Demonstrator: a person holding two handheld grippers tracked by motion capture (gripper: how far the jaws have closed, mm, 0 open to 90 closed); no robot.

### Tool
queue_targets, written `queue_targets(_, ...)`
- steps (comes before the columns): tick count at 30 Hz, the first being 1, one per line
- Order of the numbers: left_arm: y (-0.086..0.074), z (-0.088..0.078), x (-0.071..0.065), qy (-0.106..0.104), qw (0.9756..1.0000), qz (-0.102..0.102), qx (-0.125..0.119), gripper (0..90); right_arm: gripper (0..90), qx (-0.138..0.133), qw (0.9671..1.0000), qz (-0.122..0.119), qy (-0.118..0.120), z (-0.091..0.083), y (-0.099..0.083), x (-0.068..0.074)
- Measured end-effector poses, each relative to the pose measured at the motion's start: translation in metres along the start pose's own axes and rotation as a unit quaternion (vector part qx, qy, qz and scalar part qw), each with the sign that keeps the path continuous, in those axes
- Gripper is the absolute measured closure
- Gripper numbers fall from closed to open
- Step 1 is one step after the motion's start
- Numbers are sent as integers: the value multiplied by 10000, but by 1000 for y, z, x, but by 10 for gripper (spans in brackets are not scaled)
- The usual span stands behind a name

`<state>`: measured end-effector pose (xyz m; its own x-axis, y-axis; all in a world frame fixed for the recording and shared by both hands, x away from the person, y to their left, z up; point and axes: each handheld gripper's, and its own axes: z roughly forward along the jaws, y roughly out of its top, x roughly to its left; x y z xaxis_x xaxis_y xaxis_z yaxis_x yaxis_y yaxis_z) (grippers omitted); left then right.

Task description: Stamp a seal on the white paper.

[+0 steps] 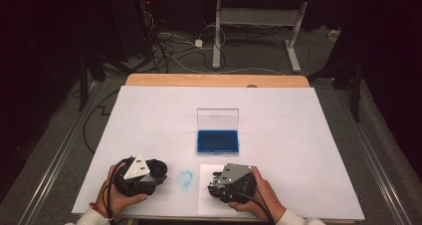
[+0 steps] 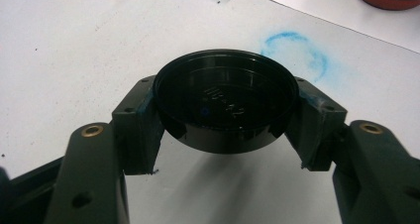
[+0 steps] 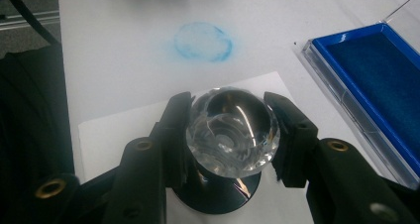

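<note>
Between the left gripper (image 2: 225, 135) jaws: a black round cap (image 2: 225, 102), held open side up and pinched across its rim, clear of the white table (image 2: 74, 45). Between the right gripper (image 3: 229, 135) jaws: the clear faceted knob of a stamp (image 3: 232, 132), clamped at both sides, with its dark round base below the jaws on a white paper sheet (image 3: 119, 130). Ahead of both jaw pairs is a smudged blue ring print (image 3: 204, 41); right of the right jaws is the open blue ink pad (image 3: 376, 80).

Handling guess: cap is light, stiff plastic with a smooth rim, so it could slip or tip if the squeeze loosens; keep the grip on the widest line. Knob looks hard and slick, its facets giving flat seats; take it at the widest girth, not the curved top. Inky base may smear.
</note>
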<state>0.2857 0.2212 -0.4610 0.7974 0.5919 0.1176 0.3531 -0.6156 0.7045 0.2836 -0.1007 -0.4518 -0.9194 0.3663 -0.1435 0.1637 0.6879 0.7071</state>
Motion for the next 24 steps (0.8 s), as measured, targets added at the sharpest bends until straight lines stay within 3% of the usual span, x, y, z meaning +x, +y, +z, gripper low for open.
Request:
queue_targets(14, 0, 0, 0, 1, 10000, 0, -10, 367, 569, 15, 10000, 36, -9, 0, 0, 0)
queue_targets(18, 0, -1, 0, 0, 10000, -10, -40, 367, 569, -4, 9996, 251, 146, -3, 0, -7)
queue_targets(22, 0, -1, 2, 28, 10000, -50, -43, 367, 569, -272, 9988, 343, 210, -13, 2, -14)
queue_targets(24, 0, -1, 2, 30, 10000, -48, -40, 367, 569, -403, 9987, 318, 39, -23, 6, -16)
